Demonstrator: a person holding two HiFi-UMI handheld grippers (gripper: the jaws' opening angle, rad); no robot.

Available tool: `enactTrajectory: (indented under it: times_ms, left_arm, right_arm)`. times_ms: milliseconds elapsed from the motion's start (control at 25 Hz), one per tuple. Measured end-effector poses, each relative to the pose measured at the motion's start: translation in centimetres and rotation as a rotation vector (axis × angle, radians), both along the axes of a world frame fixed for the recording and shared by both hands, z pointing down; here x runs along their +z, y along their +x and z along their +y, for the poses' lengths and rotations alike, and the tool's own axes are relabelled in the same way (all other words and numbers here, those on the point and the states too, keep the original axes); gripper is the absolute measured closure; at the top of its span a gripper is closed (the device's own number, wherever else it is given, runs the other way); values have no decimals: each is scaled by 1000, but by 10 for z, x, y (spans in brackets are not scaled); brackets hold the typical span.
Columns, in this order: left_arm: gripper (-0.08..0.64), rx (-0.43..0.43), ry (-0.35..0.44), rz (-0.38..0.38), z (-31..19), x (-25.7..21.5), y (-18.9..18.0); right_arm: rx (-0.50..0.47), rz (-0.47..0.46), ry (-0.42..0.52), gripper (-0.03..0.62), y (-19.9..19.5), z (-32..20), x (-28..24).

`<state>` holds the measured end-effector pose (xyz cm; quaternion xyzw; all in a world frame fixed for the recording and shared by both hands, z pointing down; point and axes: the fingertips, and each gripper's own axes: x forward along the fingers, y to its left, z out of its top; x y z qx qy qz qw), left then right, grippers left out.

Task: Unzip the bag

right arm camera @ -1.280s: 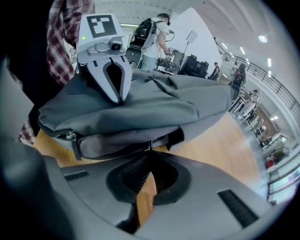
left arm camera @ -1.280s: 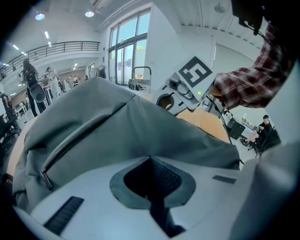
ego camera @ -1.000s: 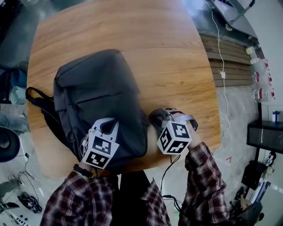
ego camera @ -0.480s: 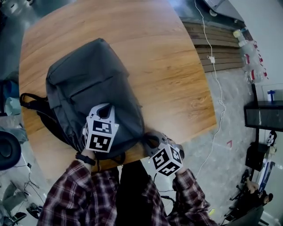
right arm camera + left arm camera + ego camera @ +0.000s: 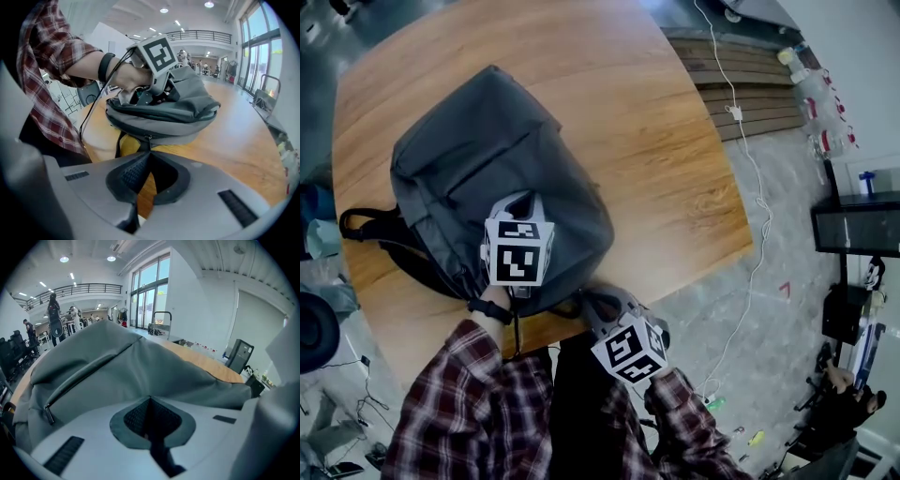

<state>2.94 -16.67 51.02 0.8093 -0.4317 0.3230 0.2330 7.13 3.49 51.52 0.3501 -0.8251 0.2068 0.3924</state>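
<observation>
- The grey backpack (image 5: 487, 178) lies flat on the round wooden table (image 5: 656, 141). It sits over the table's left side, with one end at the table's near edge, where the person stands.
- It looks soft and slack and fairly empty. The cloth sags and folds, so I'd expect it to drag along with any pull unless it is pinned down. It doesn't look fragile, heavy or slippery.
- The place to take it is the small zipper pull (image 5: 149, 137) at the end by the table's near edge. A second hold on the cloth further in from that edge would keep the zip line taut.
- The right gripper (image 5: 149, 152) hangs just past the table's near edge. Its jaws are clenched together, with the tips right at that zipper pull. The dark tab seems to run in between them, so I judge it has the pull.
- The left gripper (image 5: 150, 399) sits on top of the bag, a little in from the table's near edge. Its jaws are pressed together too. The grey fabric rises straight off the tips, which reads as a pinched fold that braces the bag.
- A shoulder strap (image 5: 366, 230) trails toward the table's left rim, clear of both tools.
</observation>
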Motion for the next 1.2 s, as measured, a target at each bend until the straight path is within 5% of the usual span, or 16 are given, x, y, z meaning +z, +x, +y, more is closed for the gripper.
enactTrajectory:
  times_ms: [160, 320, 520, 640, 720, 880, 1040, 1200]
  left_arm:
    - [551, 61, -41, 48, 13, -3, -8]
    - [551, 309, -9, 96, 48, -33, -19]
    - [551, 870, 77, -186, 106, -27, -36]
    - [551, 1054, 173, -289, 125, -13, -36]
    - [552, 1070, 186, -293, 130, -9, -30]
    - [552, 1002, 78, -231, 142, -10, -15]
    - [552, 861, -42, -189, 153, -12, -2]
    - [552, 716, -177, -50, 162, -15, 18]
  right_arm:
    - [17, 34, 22, 583, 9, -8, 1]
    - [25, 68, 48, 583, 23, -22, -1]
    - [9, 96, 84, 583, 50, -45, -8]
    - [-29, 123, 107, 583, 57, -56, -9]
    - [-51, 148, 124, 583, 59, -66, -9]
    - [-108, 189, 157, 583, 56, -94, -7]
    - [-165, 212, 198, 581, 52, -124, -7]
    - [-243, 222, 232, 581, 42, -155, -7]
